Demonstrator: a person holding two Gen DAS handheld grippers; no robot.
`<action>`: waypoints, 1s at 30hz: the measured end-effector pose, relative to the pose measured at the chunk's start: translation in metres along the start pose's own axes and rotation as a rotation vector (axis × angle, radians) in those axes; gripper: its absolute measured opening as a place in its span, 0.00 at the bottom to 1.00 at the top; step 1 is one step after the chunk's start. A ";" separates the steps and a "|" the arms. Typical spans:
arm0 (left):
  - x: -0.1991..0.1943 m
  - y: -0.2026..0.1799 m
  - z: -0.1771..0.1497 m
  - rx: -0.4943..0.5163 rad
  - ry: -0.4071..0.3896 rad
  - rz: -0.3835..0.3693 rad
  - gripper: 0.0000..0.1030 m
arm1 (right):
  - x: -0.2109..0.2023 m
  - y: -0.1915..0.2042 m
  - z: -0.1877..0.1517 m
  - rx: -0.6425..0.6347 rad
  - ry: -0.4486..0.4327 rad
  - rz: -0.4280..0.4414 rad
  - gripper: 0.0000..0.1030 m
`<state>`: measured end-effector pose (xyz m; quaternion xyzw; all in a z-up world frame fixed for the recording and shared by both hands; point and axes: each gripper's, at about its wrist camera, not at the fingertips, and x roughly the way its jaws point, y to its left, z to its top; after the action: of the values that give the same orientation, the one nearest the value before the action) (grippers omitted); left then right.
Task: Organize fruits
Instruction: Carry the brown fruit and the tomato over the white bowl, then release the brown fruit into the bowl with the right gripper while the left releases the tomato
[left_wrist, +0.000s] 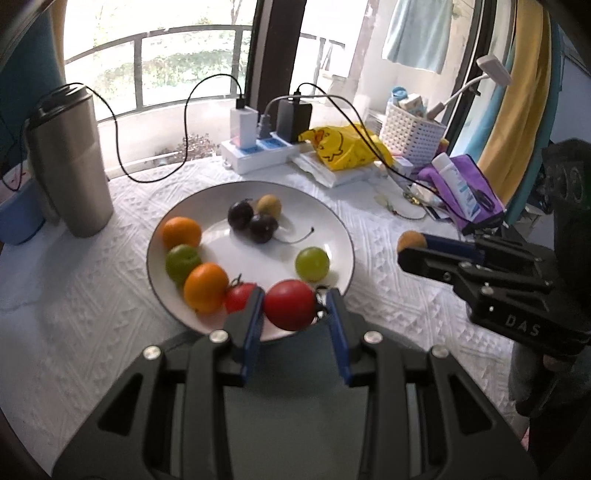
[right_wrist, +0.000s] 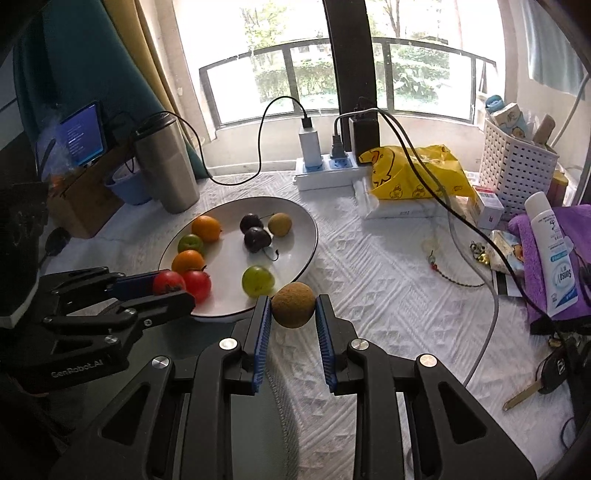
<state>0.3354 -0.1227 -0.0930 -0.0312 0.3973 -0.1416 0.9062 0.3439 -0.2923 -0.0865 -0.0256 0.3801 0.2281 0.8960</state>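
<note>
Holding two fruits | our left tool clamps tomato over plate | right tool clamps kiwi above worktop

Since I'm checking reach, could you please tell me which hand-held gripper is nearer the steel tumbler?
Left. The left hand-held gripper hangs over the plate's near rim, the tumbler beyond; the right hand-held gripper hangs off the plate's far side.

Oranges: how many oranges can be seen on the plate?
2. One orange lies at the plate's far left rim; the other orange lies nearer, beside the small tomato. A green fruit lies between them.
</note>
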 end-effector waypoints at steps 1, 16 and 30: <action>0.004 0.001 0.002 -0.001 0.004 -0.002 0.34 | 0.002 -0.001 0.001 0.000 0.002 0.000 0.25; 0.024 -0.007 0.006 0.053 0.022 0.032 0.35 | 0.029 -0.012 0.029 0.002 -0.006 0.024 0.25; 0.028 -0.004 0.008 0.032 0.038 0.004 0.35 | 0.066 -0.005 0.037 0.005 0.015 0.040 0.26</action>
<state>0.3580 -0.1347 -0.1067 -0.0131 0.4122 -0.1467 0.8991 0.4106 -0.2636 -0.1067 -0.0175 0.3876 0.2450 0.8885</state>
